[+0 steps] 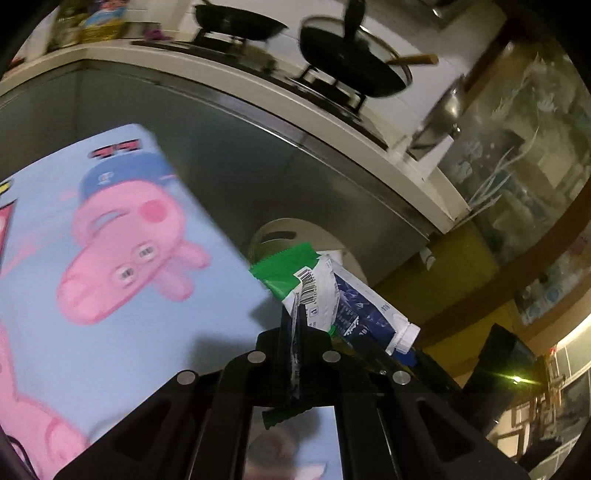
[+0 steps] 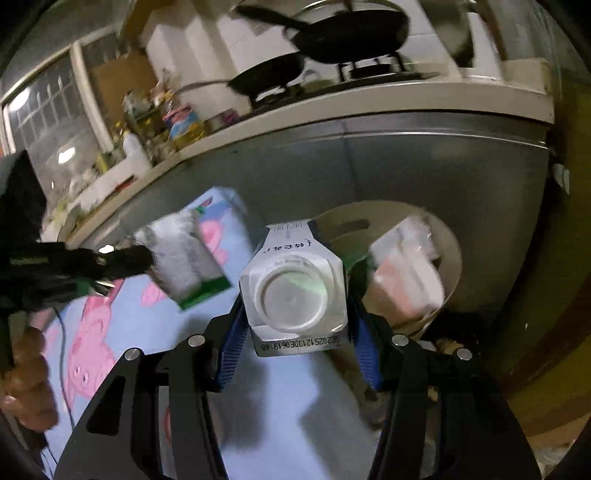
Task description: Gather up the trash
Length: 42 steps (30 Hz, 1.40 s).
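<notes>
My left gripper [image 1: 297, 319] is shut on a green and white snack wrapper [image 1: 295, 275] with a barcode, which sticks up from between the fingers. In the right wrist view, that left gripper [image 2: 146, 258] comes in from the left with the wrapper [image 2: 184, 254] blurred. My right gripper [image 2: 295, 321] is shut on a blue and white carton [image 2: 295, 291], white screw cap facing the camera and blue pads against both sides. The carton [image 1: 365, 310] also shows just right of the wrapper. A round beige bin [image 2: 452, 258] stands beyond, slightly right, and holds white and pink packaging [image 2: 406, 275].
A light blue cloth [image 1: 110, 332] printed with pink cartoon pigs lies below both grippers. Behind the bin [image 1: 325, 236] runs a grey steel cabinet front [image 2: 406, 173] under a counter with a stove and black pans [image 2: 351, 33]. A hand [image 2: 26, 369] shows at lower left.
</notes>
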Motion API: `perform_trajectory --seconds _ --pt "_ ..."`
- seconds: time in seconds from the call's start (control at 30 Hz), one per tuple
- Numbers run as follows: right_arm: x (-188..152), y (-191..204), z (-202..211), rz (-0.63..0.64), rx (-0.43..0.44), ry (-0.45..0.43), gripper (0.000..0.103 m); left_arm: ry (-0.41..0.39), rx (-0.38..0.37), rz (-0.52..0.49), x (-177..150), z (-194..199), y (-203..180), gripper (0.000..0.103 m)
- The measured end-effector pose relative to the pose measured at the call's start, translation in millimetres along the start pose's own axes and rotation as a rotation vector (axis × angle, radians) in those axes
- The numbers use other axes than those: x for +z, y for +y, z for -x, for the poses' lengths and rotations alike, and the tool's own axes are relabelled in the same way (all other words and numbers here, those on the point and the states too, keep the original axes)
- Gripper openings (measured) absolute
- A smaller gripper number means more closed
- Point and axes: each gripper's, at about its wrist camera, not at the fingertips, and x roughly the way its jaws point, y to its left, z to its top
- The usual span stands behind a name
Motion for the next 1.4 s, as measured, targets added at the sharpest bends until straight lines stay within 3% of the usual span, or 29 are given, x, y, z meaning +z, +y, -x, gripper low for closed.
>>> perform_trajectory --seconds 0.33,0.37,0.4,0.43,0.5,0.57,0.7,0.93,1.0,1.13,1.3,1.4 --pt "33 -38 -40 -0.020 -0.061 -0.030 0.052 0.084 0.082 -0.051 32 -92 -22 0.005" --pt "35 -38 -51 -0.007 -0.077 -0.028 0.055 0.102 0.102 -0.062 33 -106 -23 0.019" --pt "36 -39 -59 0.001 -0.076 -0.006 0.062 0.121 0.134 -0.067 34 -116 -22 0.043" --pt "36 -41 -68 0.003 -0.063 0.036 0.064 0.141 0.176 -0.062 34 -123 -20 0.048" --pt "32 -43 -66 -0.016 -0.060 0.036 0.064 0.150 0.184 -0.034 31 -126 -15 0.044" --pt "27 -42 -49 -0.029 -0.043 -0.003 0.065 0.117 0.152 -0.030 27 -114 -15 0.044" --pt "6 -38 -15 -0.061 -0.018 -0.036 0.065 0.037 0.163 -0.059 14 -76 -19 0.047" --pt "-46 -29 29 -0.170 -0.001 0.005 0.065 -0.026 0.178 -0.058 -21 -20 -25 0.054" --pt "-61 -23 40 -0.205 0.003 0.023 0.066 -0.029 0.213 -0.076 -34 -5 -26 0.065" --pt "-84 0 58 -0.214 0.021 0.049 0.066 -0.033 0.243 -0.120 -62 23 -29 0.066" --pt "-96 35 62 -0.193 0.066 0.102 0.066 -0.050 0.272 -0.133 -86 61 -24 0.091" --pt "-94 55 69 -0.155 0.070 0.102 0.070 -0.068 0.316 -0.138 -95 83 -20 0.099"
